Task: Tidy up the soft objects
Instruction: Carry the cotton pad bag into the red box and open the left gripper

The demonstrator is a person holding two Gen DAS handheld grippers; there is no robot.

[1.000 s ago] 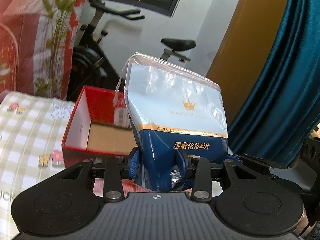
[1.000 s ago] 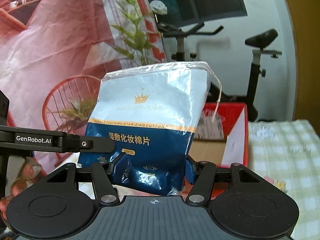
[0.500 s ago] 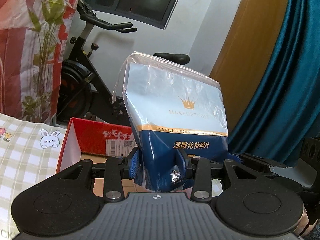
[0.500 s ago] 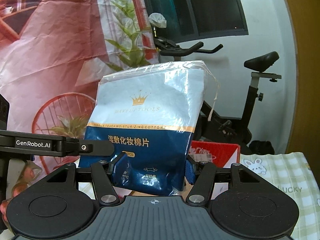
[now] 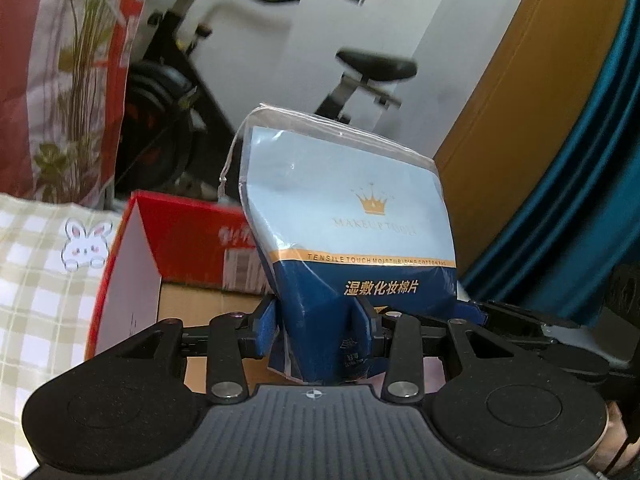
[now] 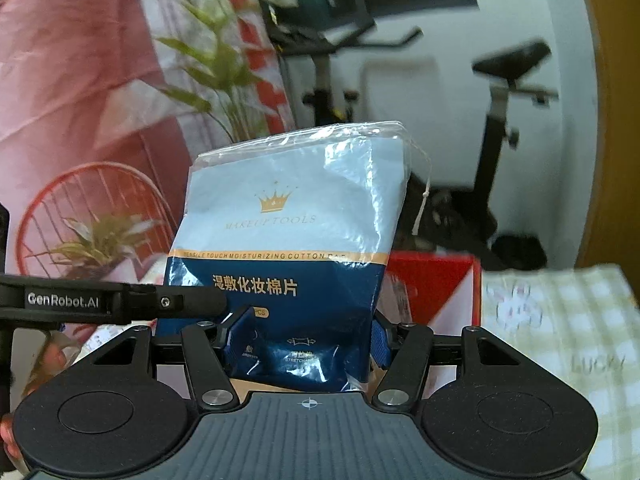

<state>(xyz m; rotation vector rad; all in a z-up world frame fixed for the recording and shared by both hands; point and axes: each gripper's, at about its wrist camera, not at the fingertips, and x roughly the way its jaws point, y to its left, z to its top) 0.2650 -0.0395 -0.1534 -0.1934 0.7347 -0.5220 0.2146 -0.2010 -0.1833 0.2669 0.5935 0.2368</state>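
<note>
A blue and pale plastic bag of cotton pads [image 5: 348, 232] stands upright between my left gripper's [image 5: 320, 324] blue pads, which are shut on its lower end. My right gripper [image 6: 302, 342] is shut on the lower end of a bag of cotton pads [image 6: 288, 240] with the same print. An open red cardboard box [image 5: 172, 240] lies just behind and below the bag in the left wrist view. It also shows in the right wrist view [image 6: 432, 284]. The other gripper's black arm [image 6: 108, 300] crosses the right wrist view at the left.
The box sits on a checked cloth [image 5: 36, 280] with a bunny print, also seen at the right [image 6: 560, 320]. An exercise bike [image 5: 192, 92] stands behind. A teal curtain [image 5: 580, 200] hangs right; a red floral cloth [image 6: 80, 100] hangs left.
Both views have tilted down again after rising half a second ago. The red box shows larger and higher in frame. Both grips on the bags are unchanged.
</note>
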